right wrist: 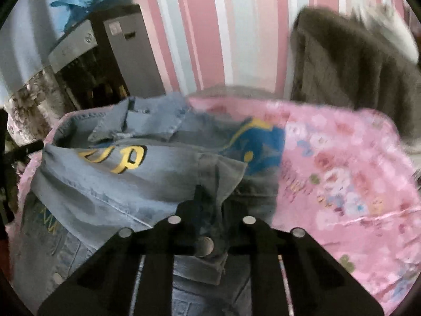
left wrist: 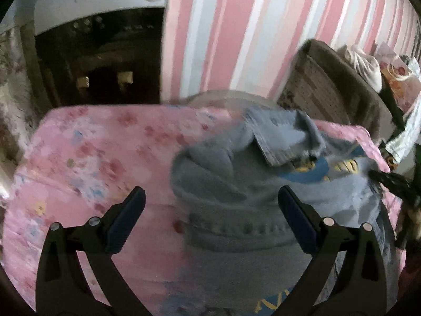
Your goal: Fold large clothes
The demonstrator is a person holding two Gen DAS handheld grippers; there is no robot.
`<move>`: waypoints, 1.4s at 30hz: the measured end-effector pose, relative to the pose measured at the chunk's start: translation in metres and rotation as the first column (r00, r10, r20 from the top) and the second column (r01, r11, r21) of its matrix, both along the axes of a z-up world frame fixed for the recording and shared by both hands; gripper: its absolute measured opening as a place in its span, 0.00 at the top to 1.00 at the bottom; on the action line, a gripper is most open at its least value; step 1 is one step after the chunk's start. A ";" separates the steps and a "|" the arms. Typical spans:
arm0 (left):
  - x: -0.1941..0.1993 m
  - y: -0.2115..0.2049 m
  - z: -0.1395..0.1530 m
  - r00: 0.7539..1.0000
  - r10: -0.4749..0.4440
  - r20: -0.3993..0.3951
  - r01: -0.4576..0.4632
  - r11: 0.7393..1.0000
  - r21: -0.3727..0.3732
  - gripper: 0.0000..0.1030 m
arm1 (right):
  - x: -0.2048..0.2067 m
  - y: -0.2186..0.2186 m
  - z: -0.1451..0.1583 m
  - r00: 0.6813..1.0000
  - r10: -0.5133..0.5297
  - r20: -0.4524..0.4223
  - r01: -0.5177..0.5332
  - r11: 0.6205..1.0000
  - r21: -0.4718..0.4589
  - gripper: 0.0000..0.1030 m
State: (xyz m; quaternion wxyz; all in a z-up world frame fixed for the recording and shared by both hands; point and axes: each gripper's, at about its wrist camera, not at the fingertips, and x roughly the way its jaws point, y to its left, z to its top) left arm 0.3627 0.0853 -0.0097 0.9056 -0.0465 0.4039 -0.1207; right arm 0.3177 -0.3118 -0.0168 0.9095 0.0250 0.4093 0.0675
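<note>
Open pink bedspread (left wrist: 86, 158) lies left of the denim jacket (left wrist: 263, 210); a grey chair (left wrist: 339, 84) blocks the jacket's far right.

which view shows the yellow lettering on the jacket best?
Right wrist: the yellow lettering lies large and legible on the denim jacket. Left wrist shows only blurred scraps of it at the far right.
</note>
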 end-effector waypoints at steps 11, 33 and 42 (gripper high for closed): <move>0.074 -0.015 -0.028 0.988 -0.069 -0.139 0.087 0.987 0.132 0.78 | -0.029 0.007 0.023 1.000 0.000 0.027 0.002 0.996 -0.093 0.95; 0.028 0.015 -0.004 1.000 0.022 -0.007 -0.022 1.000 -0.012 0.18 | -0.008 -0.033 0.001 0.997 -0.046 0.054 0.044 0.998 0.036 0.81; -0.034 -0.039 -0.015 0.995 -0.102 -0.015 0.103 0.989 0.103 0.26 | -0.040 0.008 0.006 0.989 0.141 0.050 -0.140 0.990 -0.015 0.81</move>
